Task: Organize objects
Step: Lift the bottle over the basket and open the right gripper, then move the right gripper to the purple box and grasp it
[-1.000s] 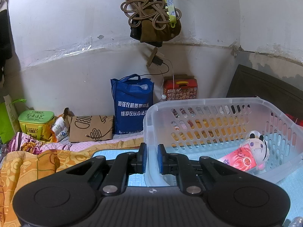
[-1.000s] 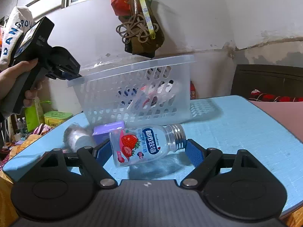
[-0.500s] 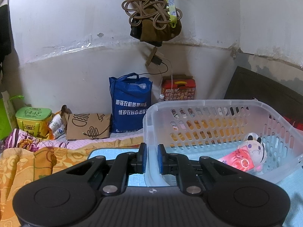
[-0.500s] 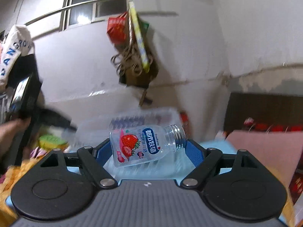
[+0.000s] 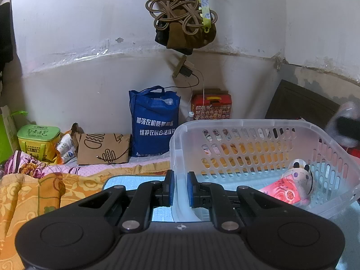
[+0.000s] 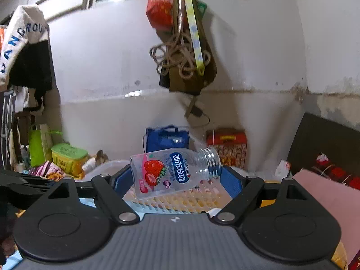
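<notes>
My left gripper (image 5: 179, 187) is shut on the near-left rim of a clear plastic basket (image 5: 258, 123) that rests on the blue table. Inside the basket lie a red packet (image 5: 282, 192) and a panda-faced toy (image 5: 300, 175). My right gripper (image 6: 174, 176) is shut on a clear strawberry-label bottle (image 6: 174, 172) with a silver cap, held sideways above the basket, whose perforated wall (image 6: 180, 199) shows just under the bottle. The right gripper shows as a dark blur (image 5: 345, 128) at the right edge of the left wrist view.
A blue bag (image 5: 154, 121), a red patterned box (image 5: 211, 106), a cardboard piece (image 5: 102, 148) and a green box (image 5: 38, 140) stand along the back wall. Orange bedding (image 5: 33, 198) lies at the left. A bag and ropes (image 5: 184, 20) hang overhead.
My right gripper has lifted the bottle off the table and carried it up and over the basket. The left gripper has kept its hold on the rim, and the basket has settled a little lower.
</notes>
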Available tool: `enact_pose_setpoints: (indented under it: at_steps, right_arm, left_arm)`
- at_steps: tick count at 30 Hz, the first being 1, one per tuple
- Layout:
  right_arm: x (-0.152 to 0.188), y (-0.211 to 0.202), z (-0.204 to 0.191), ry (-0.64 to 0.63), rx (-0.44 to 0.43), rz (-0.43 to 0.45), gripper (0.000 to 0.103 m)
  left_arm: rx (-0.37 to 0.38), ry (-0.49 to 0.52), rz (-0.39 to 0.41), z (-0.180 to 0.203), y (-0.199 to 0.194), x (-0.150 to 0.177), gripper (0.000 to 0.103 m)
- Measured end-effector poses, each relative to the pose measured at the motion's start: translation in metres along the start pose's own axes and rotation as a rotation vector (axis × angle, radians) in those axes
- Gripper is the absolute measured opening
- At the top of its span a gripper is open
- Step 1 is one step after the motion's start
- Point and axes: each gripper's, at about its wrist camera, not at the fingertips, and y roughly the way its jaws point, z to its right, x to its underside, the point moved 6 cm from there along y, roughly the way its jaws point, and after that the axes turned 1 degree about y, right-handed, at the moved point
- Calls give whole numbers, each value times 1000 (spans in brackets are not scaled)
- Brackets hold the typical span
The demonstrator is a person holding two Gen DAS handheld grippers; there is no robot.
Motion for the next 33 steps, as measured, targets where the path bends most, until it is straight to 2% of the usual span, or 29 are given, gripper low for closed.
enact_pose_setpoints:
  at_steps: [4, 5, 7, 10, 13, 22, 27, 33]
  right_arm:
    - [6, 12, 6, 21, -8, -25, 85]
    - [6, 12, 6, 24, -22, -17, 88]
    - [5, 18, 4, -13, -13, -29, 103]
    - [7, 19, 7, -13, 57, -42, 103]
    - [18, 4, 11, 46, 6, -32, 103]
    - [75, -58, 6, 104, 26, 36, 103]
    - [110, -54, -5, 105, 14, -17, 103]
    - [136, -38, -23, 138, -69, -74, 103]
  left_arm:
    - [2, -2, 0, 0, 0, 0, 15]
    - [3, -2, 0, 0, 0, 0, 15]
    - [8, -6, -1, -1, 0, 0, 15]
    - [11, -9, -1, -1, 1, 0, 15]
    - [10, -5, 0, 0, 1, 0, 15]
    - [7, 1, 1, -1, 0, 1, 15]
    - [1, 7, 1, 0, -1, 0, 15]
    - [1, 7, 2, 0, -1, 1, 15]
